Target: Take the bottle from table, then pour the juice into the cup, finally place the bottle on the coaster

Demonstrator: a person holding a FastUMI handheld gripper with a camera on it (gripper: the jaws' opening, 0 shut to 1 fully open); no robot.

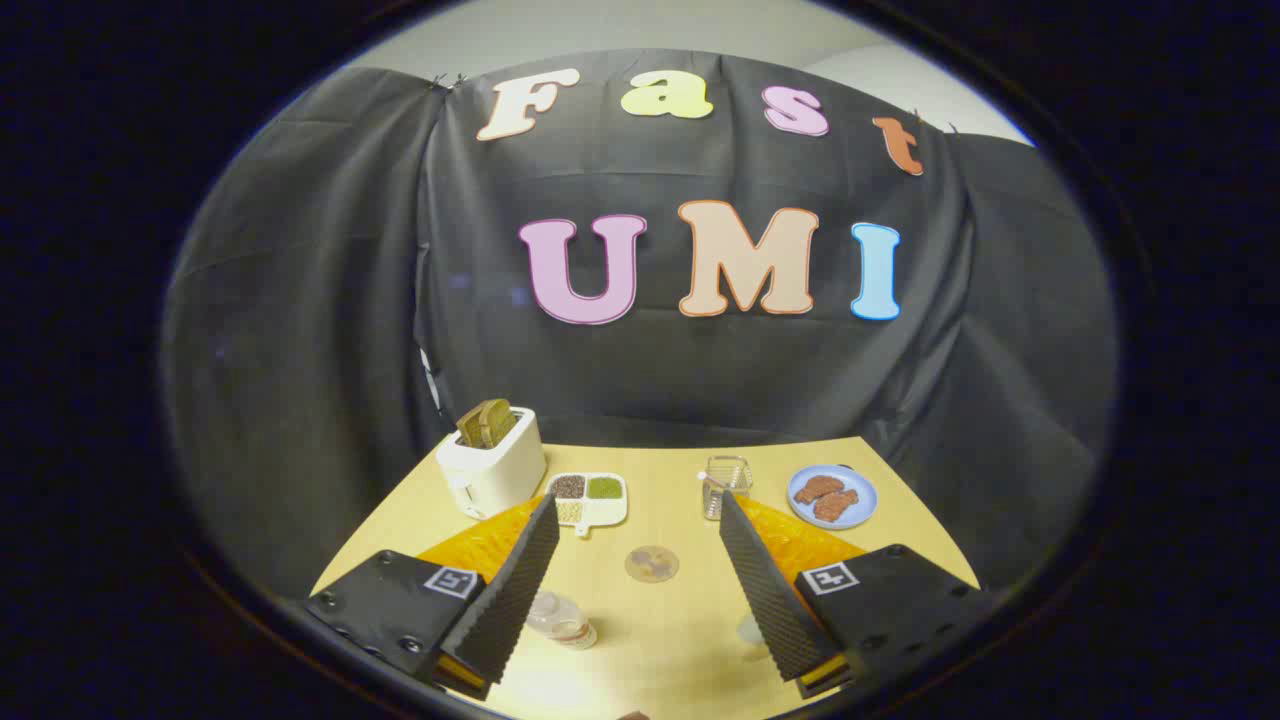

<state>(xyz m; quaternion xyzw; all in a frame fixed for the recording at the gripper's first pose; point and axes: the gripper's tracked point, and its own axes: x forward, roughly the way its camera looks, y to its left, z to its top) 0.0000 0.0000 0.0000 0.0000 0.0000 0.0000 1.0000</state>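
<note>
A small clear bottle (562, 620) with a light label stands on the yellow table (660, 470), just inside my left finger and well below the fingertips. My gripper (640, 505) hangs above the table, open wide, nothing between its fingers. A round coaster (652, 563) lies on the table between the fingers, a little beyond the bottle. Farther back, by the right fingertip, stands a clear glass cup (726, 483). A pale round thing (752, 630) shows partly beside the right finger; I cannot tell what it is.
A white toaster (492, 465) with bread slices stands at the back left. Beside it lies a white divided dish (588, 497) of grains. A blue plate (832, 496) with brown food sits at the back right. Black cloth closes the booth behind the table.
</note>
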